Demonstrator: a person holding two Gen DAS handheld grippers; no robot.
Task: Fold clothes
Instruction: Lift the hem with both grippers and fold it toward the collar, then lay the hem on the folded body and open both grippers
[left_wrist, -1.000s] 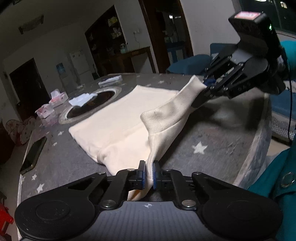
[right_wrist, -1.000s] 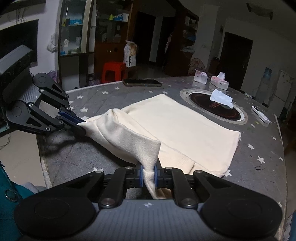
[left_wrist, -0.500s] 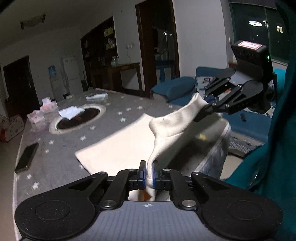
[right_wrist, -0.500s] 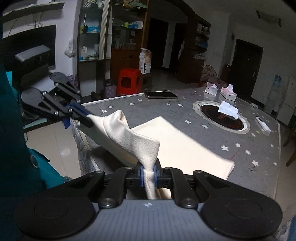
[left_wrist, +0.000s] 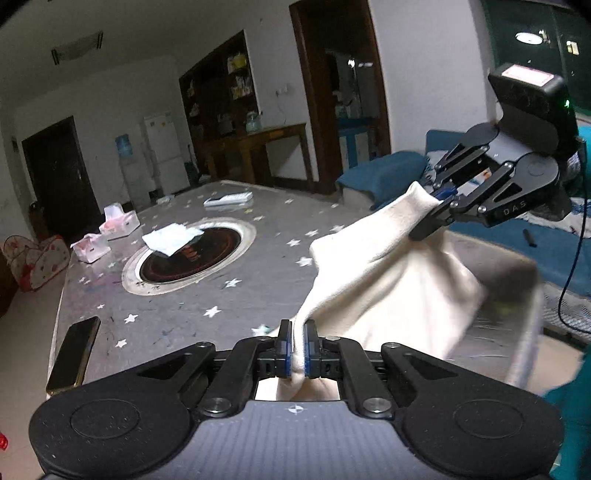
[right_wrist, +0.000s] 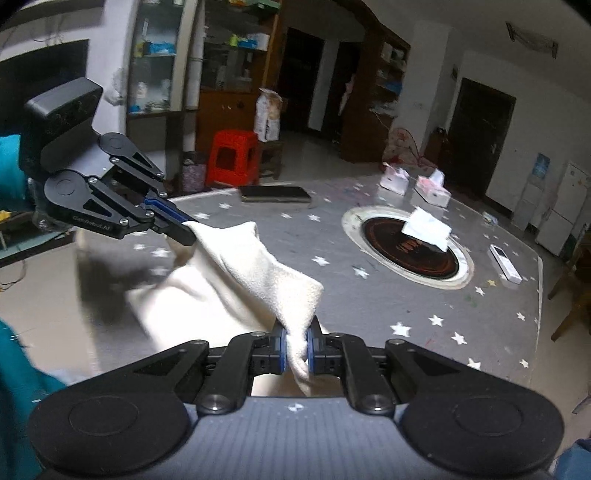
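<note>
Taking the round hob (left_wrist: 188, 254) sunk in the worktop (left_wrist: 177, 314) as your mark: left of it in the left wrist view, a phone (left_wrist: 74, 352) is lying by the worktop's edge, and two tissue boxes (left_wrist: 107, 234) are sitting beyond it. A white tissue (left_wrist: 171, 238) is resting on the hob's far rim. Right of the hob, your left tongs (left_wrist: 298, 349) are pinching one corner of the cream cloth (left_wrist: 384, 284), their blue pads clenched on the fabric. Further right and higher, your right tongs (left_wrist: 430, 221) are gripping another corner, so you are holding the cloth stretched between them, lifted above the worktop's near edge, with its lower part hanging blurred. In the right wrist view, your left tongs (right_wrist: 186, 230) are showing far left of the hob (right_wrist: 408, 247), the cloth (right_wrist: 255, 280) is sagging between, and your right tongs (right_wrist: 296, 349) are clamped on its corner below the hob.
</note>
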